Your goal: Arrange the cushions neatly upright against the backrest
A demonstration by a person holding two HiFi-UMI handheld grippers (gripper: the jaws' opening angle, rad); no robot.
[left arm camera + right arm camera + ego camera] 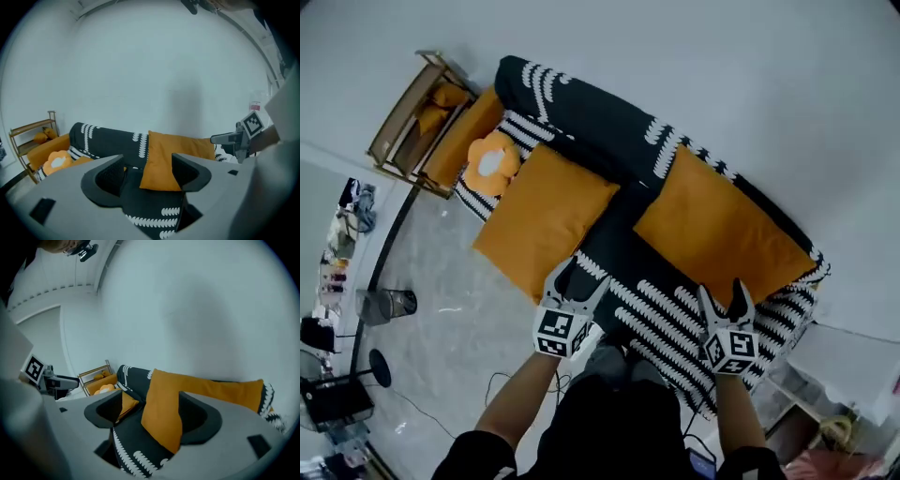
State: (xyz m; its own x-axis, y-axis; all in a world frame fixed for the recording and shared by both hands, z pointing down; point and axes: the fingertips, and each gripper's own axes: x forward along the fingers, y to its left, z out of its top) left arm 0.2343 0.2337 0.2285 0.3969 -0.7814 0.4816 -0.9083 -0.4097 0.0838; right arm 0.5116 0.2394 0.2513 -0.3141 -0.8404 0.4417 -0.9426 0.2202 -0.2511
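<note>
Left gripper (pixel 581 277) and right gripper (pixel 722 292) hover wide open, empty, above the front edge of the black-and-white patterned sofa (pixel 581 112); the square orange fabric cushion (pixel 546 217) lying flat near its left end could flop if stood too steeply.

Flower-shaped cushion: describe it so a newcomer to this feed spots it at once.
Find the sofa under its black-and-white cover. At its end by the wooden rack, head view's left, lies the flower-shaped cushion: small, scalloped orange petals around a white centre, unlike the plain orange square cushion beside it and its twin farther right.
</note>
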